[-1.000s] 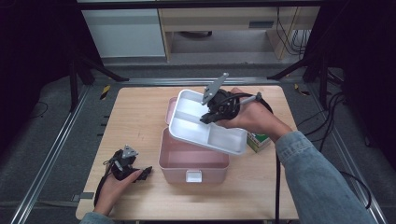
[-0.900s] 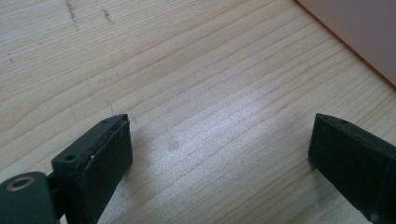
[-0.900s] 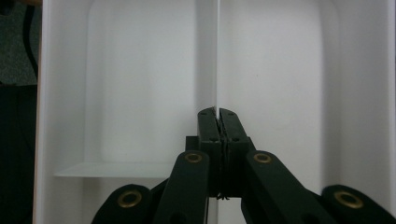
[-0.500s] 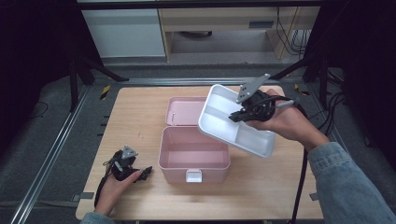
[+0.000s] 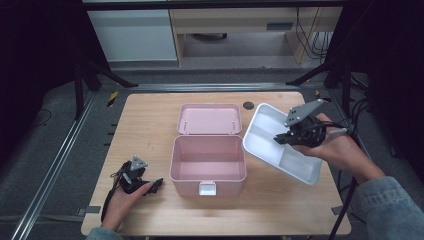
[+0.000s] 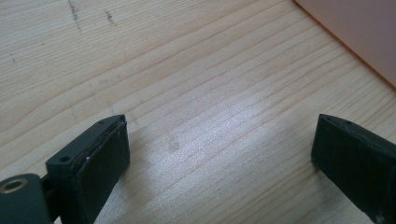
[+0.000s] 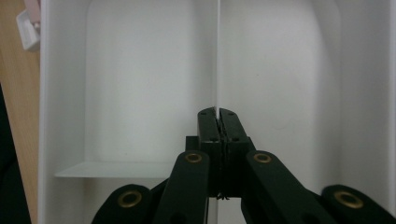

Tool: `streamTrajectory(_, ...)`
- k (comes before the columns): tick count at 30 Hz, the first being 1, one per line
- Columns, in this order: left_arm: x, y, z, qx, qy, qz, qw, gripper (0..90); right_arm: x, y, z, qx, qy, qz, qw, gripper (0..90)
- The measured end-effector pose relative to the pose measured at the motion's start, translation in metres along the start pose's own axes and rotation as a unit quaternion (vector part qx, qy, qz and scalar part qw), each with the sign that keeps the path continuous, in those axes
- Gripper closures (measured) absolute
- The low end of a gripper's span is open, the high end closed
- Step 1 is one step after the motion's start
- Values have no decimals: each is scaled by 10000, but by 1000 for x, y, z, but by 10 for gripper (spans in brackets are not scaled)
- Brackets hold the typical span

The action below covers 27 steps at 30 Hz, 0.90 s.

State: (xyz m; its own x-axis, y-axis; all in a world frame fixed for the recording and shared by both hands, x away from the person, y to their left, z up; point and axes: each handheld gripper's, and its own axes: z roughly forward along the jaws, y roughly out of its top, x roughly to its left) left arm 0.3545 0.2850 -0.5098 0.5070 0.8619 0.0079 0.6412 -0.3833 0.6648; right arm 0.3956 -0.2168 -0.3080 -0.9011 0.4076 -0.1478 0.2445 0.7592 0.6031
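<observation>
While held clear of the box [image 5: 208,157], tray [image 5: 280,142] hangs tilted at 3 o'clock of it, above the bench [image 5: 150,125], not yet set down. Right claw [image 5: 283,138] pinched tight on tray's thin centre divider; seen along the jaws, pads meet on the white wall [image 7: 218,56] with a compartment either side. Box open and empty, pink lid [image 5: 210,119] laid back toward 12 o'clock, white latch [image 5: 207,188] at 6. Judged: tray lifted out, done; left to do, putting tray down on bare wood at 3 to 4 o'clock, then letting go. Left claw [image 5: 157,183] idle at 8 o'clock of box, jaws spread wide, nothing between, resting low over the wood. Bench pale wood, fine grain, small dark port [image 5: 248,105] near far edge. Beyond: grey floor, metal rails, dark stand legs, pale cabinet [image 5: 135,35], cables at 1 o'clock.
</observation>
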Motion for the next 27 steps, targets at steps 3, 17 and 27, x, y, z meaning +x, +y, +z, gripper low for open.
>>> streamTrajectory(3,0,0,0,-5,2,-5,10000,35,3,-10,1,27,-7,35,10000,900)
streamTrajectory(17,0,0,0,-9,-1,7,10000,35,29,-75,36,560,202,205,9980,900)
streamTrajectory(27,0,-1,0,-14,-3,10,10000,35,43,-95,60,761,380,217,9961,900)
